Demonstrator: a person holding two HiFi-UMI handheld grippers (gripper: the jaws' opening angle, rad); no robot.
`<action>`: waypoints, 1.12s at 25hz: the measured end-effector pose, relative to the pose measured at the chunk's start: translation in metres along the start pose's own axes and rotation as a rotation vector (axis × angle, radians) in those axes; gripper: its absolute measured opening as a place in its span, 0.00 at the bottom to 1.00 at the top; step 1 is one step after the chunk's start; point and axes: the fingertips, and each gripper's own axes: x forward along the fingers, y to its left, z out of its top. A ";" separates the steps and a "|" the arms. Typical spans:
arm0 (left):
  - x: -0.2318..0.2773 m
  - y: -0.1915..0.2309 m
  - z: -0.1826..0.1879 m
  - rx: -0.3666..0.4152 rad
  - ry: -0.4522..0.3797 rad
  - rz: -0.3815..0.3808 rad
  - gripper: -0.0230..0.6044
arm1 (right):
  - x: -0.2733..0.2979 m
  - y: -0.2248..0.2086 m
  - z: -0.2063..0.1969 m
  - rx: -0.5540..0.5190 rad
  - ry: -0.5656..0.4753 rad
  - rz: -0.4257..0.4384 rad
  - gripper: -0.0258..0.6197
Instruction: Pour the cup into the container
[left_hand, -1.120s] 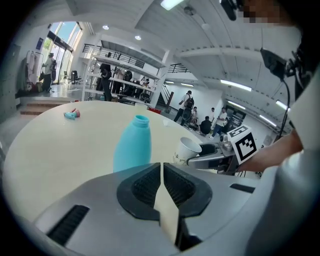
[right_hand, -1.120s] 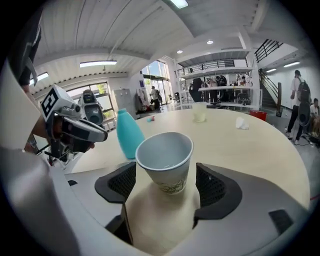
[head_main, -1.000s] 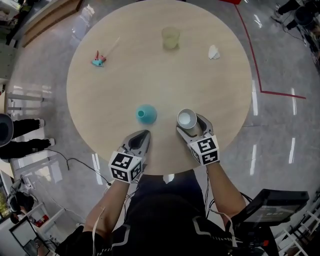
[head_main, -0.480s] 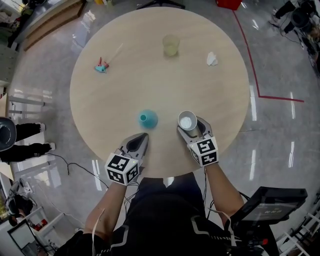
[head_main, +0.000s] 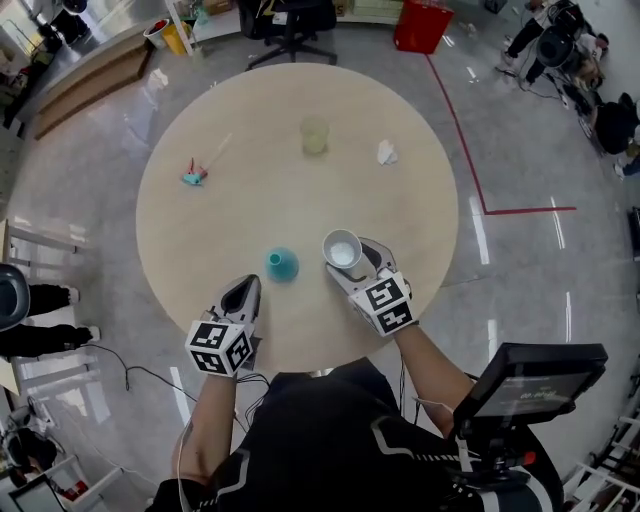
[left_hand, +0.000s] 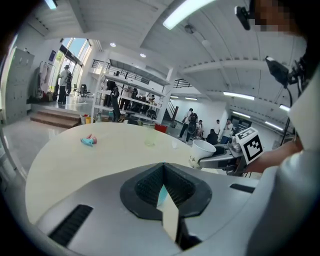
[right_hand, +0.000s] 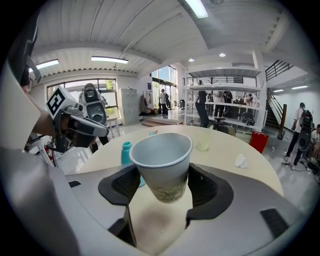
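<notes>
Pulled back toward the table's (head_main: 180, 200) near rim, the left gripper (head_main: 246, 287) now sits farther from the teal bottle (head_main: 281, 265), its jaws together and empty. The right gripper (head_main: 349, 259) clamps the white cup (head_main: 341, 247) upright, just right of the bottle. The clear container (head_main: 314, 136) stands well apart at the far side.

On my feed the wearer's black top (head_main: 330, 440) has pale angular piping & short sleeves. Left claw (head_main: 245, 287) & right claw (head_main: 345, 255) are grey shells w/ black ribbed pads (right_hand: 127, 185), each w/ a b/w square-marker cube (head_main: 218, 347). Thin wires (head_main: 186, 452) trail by the forearms.
</notes>
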 end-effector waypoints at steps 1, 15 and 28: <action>-0.005 0.003 0.003 0.005 -0.003 0.012 0.04 | -0.004 0.004 0.005 -0.004 0.008 -0.002 0.51; -0.016 0.040 0.002 -0.017 -0.050 0.078 0.04 | 0.028 0.041 0.033 -0.332 0.147 -0.041 0.51; -0.006 0.039 -0.008 -0.014 -0.060 0.016 0.04 | 0.045 0.044 0.030 -0.667 0.332 -0.160 0.51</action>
